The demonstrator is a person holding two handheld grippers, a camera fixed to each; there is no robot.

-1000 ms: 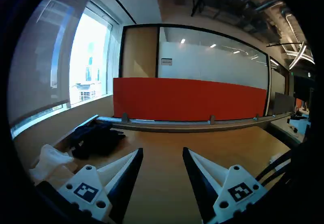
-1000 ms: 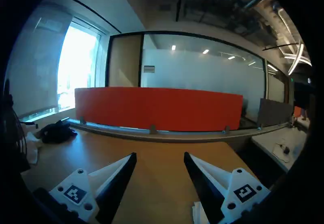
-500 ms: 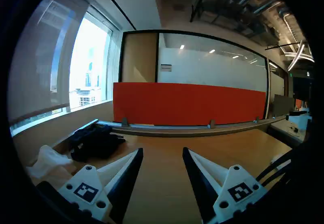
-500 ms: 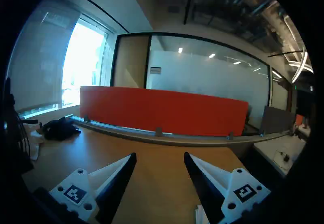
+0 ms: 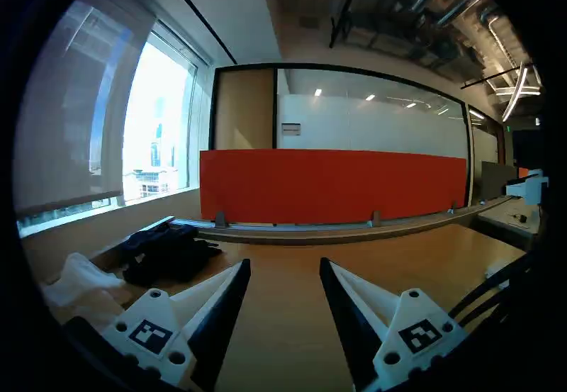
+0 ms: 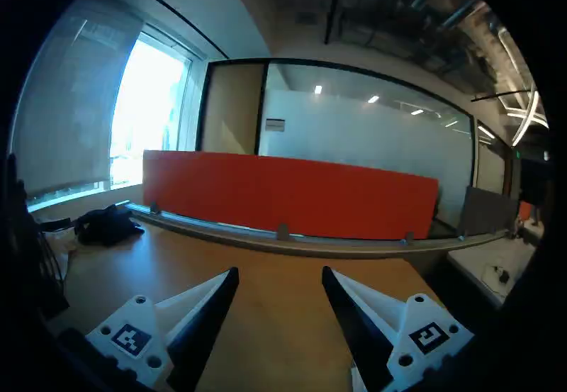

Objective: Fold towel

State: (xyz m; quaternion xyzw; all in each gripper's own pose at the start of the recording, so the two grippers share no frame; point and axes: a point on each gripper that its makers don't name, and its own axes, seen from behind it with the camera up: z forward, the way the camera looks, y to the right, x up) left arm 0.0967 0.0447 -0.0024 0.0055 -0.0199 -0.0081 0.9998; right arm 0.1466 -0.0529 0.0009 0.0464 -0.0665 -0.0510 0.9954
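My left gripper is open above a wooden table, nothing between its fingers. A crumpled white cloth lies at the table's far left, beside the left finger. Behind it sits a dark bundle of fabric. My right gripper is also open and empty over the same table. In the right gripper view the dark bundle lies far to the left. A sliver of something white peeks out under the right finger; I cannot tell what it is.
An orange divider panel on a grey rail bounds the table's far edge. A window wall runs along the left. Another desk stands to the right. Dark cables hang at the left edge of the right gripper view.
Both views have shifted slightly, with the divider sitting a little lower in the left gripper view. The white item under the right finger has slid mostly out of sight. Both grippers stay open.
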